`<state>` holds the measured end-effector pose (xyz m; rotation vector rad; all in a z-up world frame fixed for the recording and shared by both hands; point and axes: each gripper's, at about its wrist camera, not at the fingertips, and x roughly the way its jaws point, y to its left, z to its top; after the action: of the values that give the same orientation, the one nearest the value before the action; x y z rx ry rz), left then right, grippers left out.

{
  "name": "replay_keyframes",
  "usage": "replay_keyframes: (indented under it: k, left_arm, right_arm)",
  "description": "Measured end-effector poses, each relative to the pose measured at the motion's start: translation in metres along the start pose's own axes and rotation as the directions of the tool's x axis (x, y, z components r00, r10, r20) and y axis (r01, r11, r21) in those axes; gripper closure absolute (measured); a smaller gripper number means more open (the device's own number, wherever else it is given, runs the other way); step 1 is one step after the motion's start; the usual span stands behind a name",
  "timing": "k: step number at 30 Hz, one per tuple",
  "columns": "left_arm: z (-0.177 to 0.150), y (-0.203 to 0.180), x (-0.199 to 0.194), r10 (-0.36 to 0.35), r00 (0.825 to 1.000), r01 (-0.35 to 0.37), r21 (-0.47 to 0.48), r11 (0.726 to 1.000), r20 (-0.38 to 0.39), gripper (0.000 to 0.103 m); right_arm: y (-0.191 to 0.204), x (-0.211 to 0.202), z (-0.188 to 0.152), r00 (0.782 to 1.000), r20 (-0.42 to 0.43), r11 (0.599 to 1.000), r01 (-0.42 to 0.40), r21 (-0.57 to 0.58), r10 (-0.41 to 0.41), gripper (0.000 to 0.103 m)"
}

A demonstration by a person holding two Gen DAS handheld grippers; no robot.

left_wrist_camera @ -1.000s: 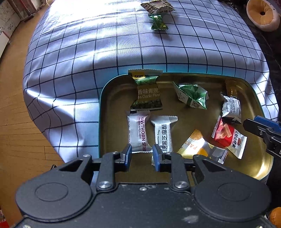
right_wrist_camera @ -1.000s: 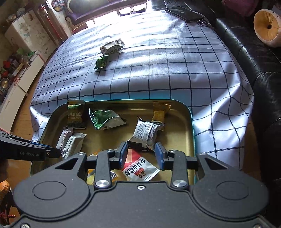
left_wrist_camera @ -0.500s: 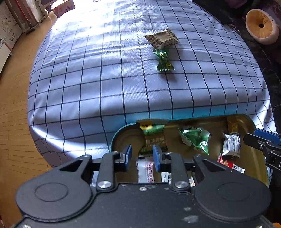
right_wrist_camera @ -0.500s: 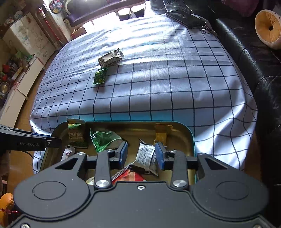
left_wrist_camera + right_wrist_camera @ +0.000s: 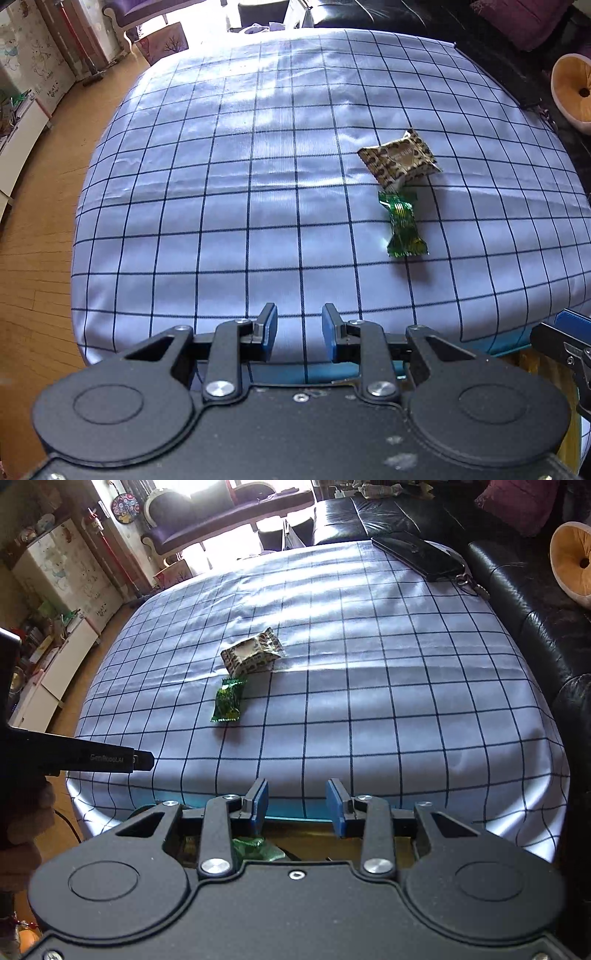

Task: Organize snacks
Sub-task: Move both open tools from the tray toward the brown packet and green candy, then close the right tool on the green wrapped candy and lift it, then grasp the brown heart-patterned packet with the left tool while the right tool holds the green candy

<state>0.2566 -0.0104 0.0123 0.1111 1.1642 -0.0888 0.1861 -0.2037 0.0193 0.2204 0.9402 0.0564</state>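
Note:
Two loose snacks lie on the checked tablecloth (image 5: 221, 184): a green twist-wrapped candy (image 5: 402, 225) (image 5: 228, 701) and, just beyond it, a brown patterned packet (image 5: 400, 160) (image 5: 253, 656). My left gripper (image 5: 299, 314) hovers over bare cloth, left of and nearer than the candy, its jaws slightly apart and empty. My right gripper (image 5: 297, 790) is open and empty above the table's near edge. The teal-rimmed tin tray (image 5: 288, 812) sits just below it, mostly hidden by the gripper body; a green packet (image 5: 255, 849) shows inside.
A black phone (image 5: 417, 555) with keys (image 5: 472, 585) lies at the far right corner of the table. A black leather sofa (image 5: 517, 590) with an orange cushion (image 5: 572, 88) runs along the right. Wooden floor (image 5: 33, 258) drops away on the left.
Both grippers have moved from above the tin out toward the tablecloth. The tin has slid below the gripper bodies, and the two loose snacks appear closer. Jaw gaps are unchanged.

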Motion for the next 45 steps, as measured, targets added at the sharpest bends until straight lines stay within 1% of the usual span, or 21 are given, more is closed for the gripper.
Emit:
replay_keyframes:
  k: [6, 10, 12, 14, 17, 19, 21, 26, 29, 31, 32, 35, 39, 41, 42, 45]
  left_arm:
    - [0.014, 0.011, 0.017, 0.029, 0.999, -0.029, -0.025, 0.999, 0.017, 0.077]
    - [0.019, 0.019, 0.029, 0.036, 0.999, -0.036, -0.042, 0.998, 0.013, 0.077]
    - [0.02, 0.022, 0.033, 0.045, 0.999, -0.045, -0.045, 0.998, 0.016, 0.077]
    - [0.021, 0.027, 0.036, 0.037, 0.999, -0.036, -0.05, 0.998, 0.019, 0.076]
    - [0.022, 0.031, 0.037, 0.02, 0.999, -0.019, -0.056, 0.998, 0.025, 0.076]
    - [0.022, 0.033, 0.037, 0.022, 0.999, -0.02, -0.056, 0.998, 0.032, 0.076]
    - [0.023, 0.036, 0.037, 0.027, 0.999, -0.025, -0.055, 0.998, 0.041, 0.076]
    - [0.028, 0.039, 0.036, 0.018, 0.999, -0.015, -0.059, 0.998, 0.051, 0.076]
    - [0.03, 0.037, 0.035, 0.018, 0.998, -0.015, -0.044, 0.999, 0.064, 0.076]
    - [0.033, 0.034, 0.034, 0.014, 0.997, -0.011, -0.032, 0.999, 0.073, 0.076]
    - [0.034, 0.031, 0.033, 0.01, 0.997, -0.009, -0.024, 1.0, 0.079, 0.076]
    - [0.04, 0.02, 0.029, -0.004, 0.995, 0.002, 0.019, 1.0, 0.104, 0.076]
    - [0.049, -0.002, 0.021, -0.052, 0.987, 0.034, 0.121, 0.992, 0.153, 0.076]
    - [0.053, -0.014, 0.019, -0.087, 0.982, 0.055, 0.185, 0.981, 0.17, 0.073]
    - [0.056, -0.021, 0.018, -0.112, 0.978, 0.071, 0.224, 0.972, 0.175, 0.072]
    - [0.064, -0.039, 0.021, -0.183, 0.967, 0.119, 0.316, 0.941, 0.179, 0.071]
  right_arm:
    - [0.019, 0.024, 0.016, 0.999, 0.045, 1.0, 0.009, -0.028, -0.008, 0.058]
    - [0.03, 0.041, 0.025, 0.998, 0.06, 1.0, -0.018, -0.024, 0.02, 0.058]
    - [0.036, 0.049, 0.028, 0.996, 0.087, 0.999, -0.028, -0.027, 0.03, 0.058]
    - [0.043, 0.057, 0.032, 0.994, 0.103, 0.998, -0.031, -0.051, 0.036, 0.058]
    - [0.054, 0.071, 0.036, 0.994, 0.098, 0.995, -0.035, -0.092, 0.044, 0.058]
    - [0.059, 0.08, 0.038, 0.995, 0.087, 0.994, -0.035, -0.099, 0.044, 0.058]
    - [0.063, 0.086, 0.039, 0.994, 0.094, 0.994, -0.036, -0.101, 0.046, 0.058]
    - [0.07, 0.099, 0.042, 0.996, 0.091, 0.992, 0.01, -0.129, 0.002, 0.059]
    - [0.069, 0.103, 0.04, 0.997, 0.072, 0.99, 0.018, -0.139, -0.008, 0.062]
    - [0.069, 0.102, 0.037, 0.996, 0.088, 0.985, 0.041, -0.165, -0.027, 0.074]
    - [0.068, 0.1, 0.036, 0.995, 0.095, 0.984, 0.048, -0.174, -0.032, 0.076]
    - [0.059, 0.095, 0.035, 0.994, 0.099, 0.987, 0.055, -0.152, -0.04, 0.076]
    - [0.039, 0.082, 0.036, 0.994, 0.1, 0.994, 0.057, -0.094, -0.048, 0.076]
    - [0.029, 0.075, 0.034, 0.992, 0.108, 0.995, 0.072, -0.073, -0.064, 0.076]
    - [0.025, 0.071, 0.033, 0.991, 0.109, 0.995, 0.078, -0.06, -0.071, 0.076]
    - [0.01, 0.063, 0.03, 0.99, 0.108, 0.995, 0.091, -0.028, -0.088, 0.076]
